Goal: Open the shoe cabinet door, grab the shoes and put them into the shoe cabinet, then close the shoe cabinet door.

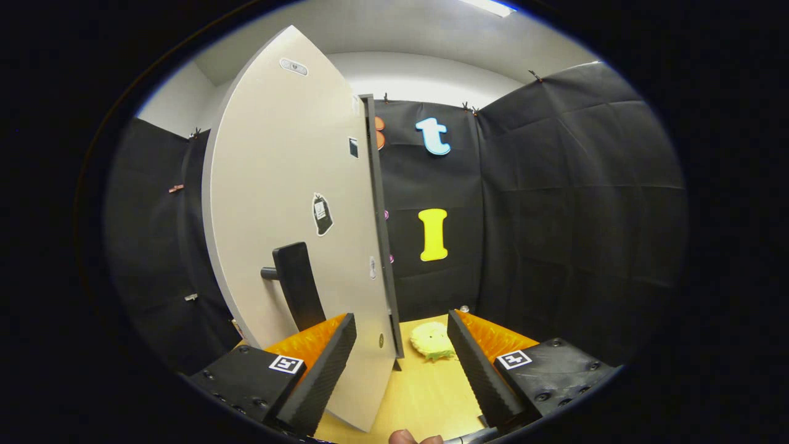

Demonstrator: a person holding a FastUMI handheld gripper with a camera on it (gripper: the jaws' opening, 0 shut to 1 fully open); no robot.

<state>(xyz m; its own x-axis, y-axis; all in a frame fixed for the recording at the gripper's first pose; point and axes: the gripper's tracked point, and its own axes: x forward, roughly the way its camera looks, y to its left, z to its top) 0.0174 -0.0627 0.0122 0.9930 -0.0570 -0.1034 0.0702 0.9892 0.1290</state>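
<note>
Standing wide apart with nothing between its fingers, the hand-held gripper (pixel 400 364) faces the leading edge of the shoe cabinet door (pixel 290 203) — a pale panel swung out edge-on, its lower corner sitting in the gap between the fingers, closer to the left one. The dark door handle (pixel 297 285) juts from the panel's face just above the left finger. Beyond the fingers, on the yellow wooden floor (pixel 425 394), lies a pale yellow fluffy slipper (pixel 433 341), just past the door's edge and beside the right finger.

The likely trouble is the door itself: it stands right in the reach line, so pushing forward for the slipper could knock the left finger against the panel and swing it — perhaps shut. A grasp on the soft, low slipper may also pinch only fluff and slip. The cabinet's inside is hidden behind the door, so I cannot tell how much room waits there.
</note>
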